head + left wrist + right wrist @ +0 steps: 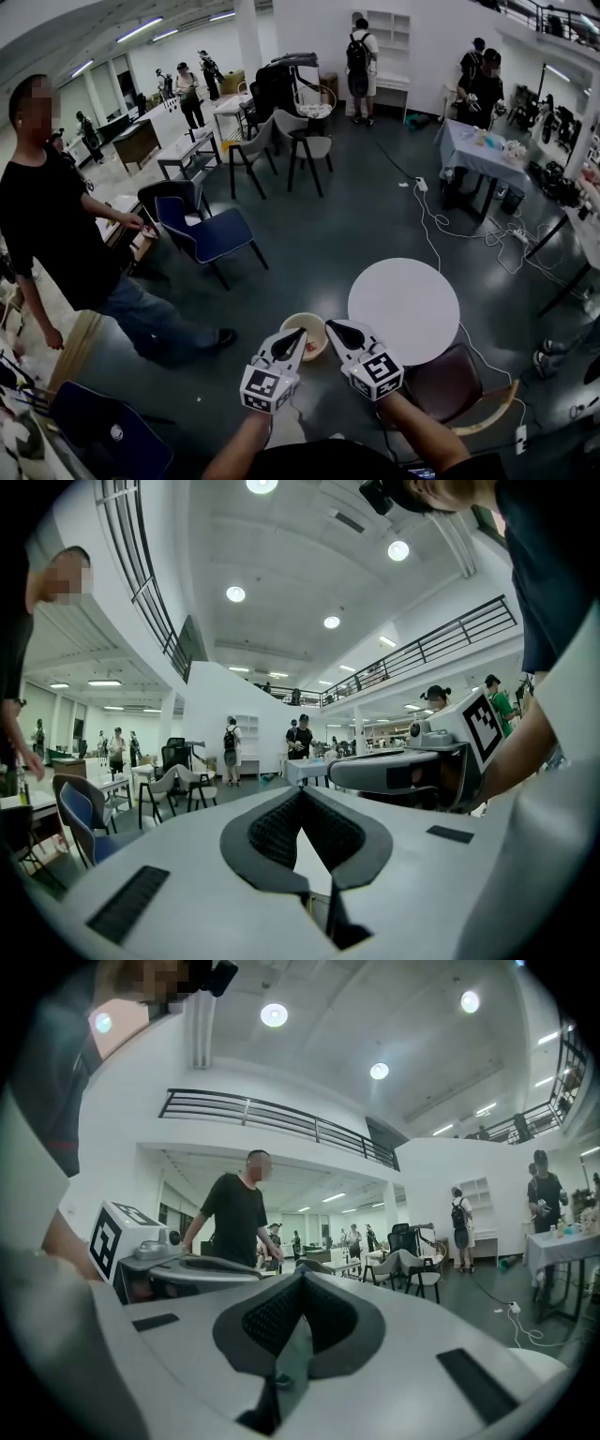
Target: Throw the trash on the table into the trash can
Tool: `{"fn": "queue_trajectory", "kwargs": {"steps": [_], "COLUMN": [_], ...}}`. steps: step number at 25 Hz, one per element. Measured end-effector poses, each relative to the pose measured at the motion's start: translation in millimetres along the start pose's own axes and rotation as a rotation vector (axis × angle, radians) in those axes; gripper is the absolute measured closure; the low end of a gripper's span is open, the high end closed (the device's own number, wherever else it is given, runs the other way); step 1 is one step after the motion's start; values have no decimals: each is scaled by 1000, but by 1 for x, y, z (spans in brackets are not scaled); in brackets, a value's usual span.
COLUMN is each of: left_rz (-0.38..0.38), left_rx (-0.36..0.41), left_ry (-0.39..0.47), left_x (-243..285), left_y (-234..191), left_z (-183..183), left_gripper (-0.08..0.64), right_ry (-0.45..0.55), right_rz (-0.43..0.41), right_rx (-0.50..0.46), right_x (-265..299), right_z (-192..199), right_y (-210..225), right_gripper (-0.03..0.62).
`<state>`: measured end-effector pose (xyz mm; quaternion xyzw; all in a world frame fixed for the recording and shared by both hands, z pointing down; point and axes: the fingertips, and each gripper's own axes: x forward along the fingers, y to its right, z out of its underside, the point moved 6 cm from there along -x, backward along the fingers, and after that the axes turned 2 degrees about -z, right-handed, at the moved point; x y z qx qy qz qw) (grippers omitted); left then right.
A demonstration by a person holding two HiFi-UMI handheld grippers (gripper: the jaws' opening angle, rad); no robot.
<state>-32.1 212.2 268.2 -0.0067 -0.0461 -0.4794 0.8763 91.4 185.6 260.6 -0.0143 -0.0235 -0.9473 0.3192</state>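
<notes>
- A white round table (403, 309) stands on the dark floor, with a brown chair (450, 386) tucked against its near side.
- The trash can (307, 336), a pale round bin, sits on the floor just left of that table. What lies inside it cannot be made out.
- A person in a black shirt and jeans (56, 234) stands to the left, well apart from the bin. A blue chair (204, 234) is between that person and the table, farther back.
- A white cable (433, 230) trails across the floor beyond the table toward a cloth-covered table (473, 150).
- Nothing stands between the grippers and the bin.
- The left gripper (298, 336) and right gripper (336, 330) are held side by side, near each other. Their tips angle inward above the trash can's rim.
- Both forearms rise from the bottom edge of the head view and converge toward the bin.
- Each gripper view looks out about level across the room, with the other gripper just beside it.
- The left gripper's jaws are together, with nothing between them.
- The right gripper's jaws are likewise closed and hold nothing.
</notes>
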Motion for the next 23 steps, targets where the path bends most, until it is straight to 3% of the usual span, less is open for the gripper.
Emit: {"fn": "queue_trajectory", "kwargs": {"steps": [8, 23], "left_rz": [4, 29], "left_rx": [19, 0], "left_ry": [2, 3], "left_x": [-8, -45], "left_y": [18, -18], "left_z": [-4, -3], "left_gripper": [551, 551], "right_ry": [11, 4], "right_rz": [7, 32], "right_rx": [0, -7], "right_x": [-20, 6], "right_z": [1, -6], "right_y": [-8, -43], "right_gripper": [574, 574]}}
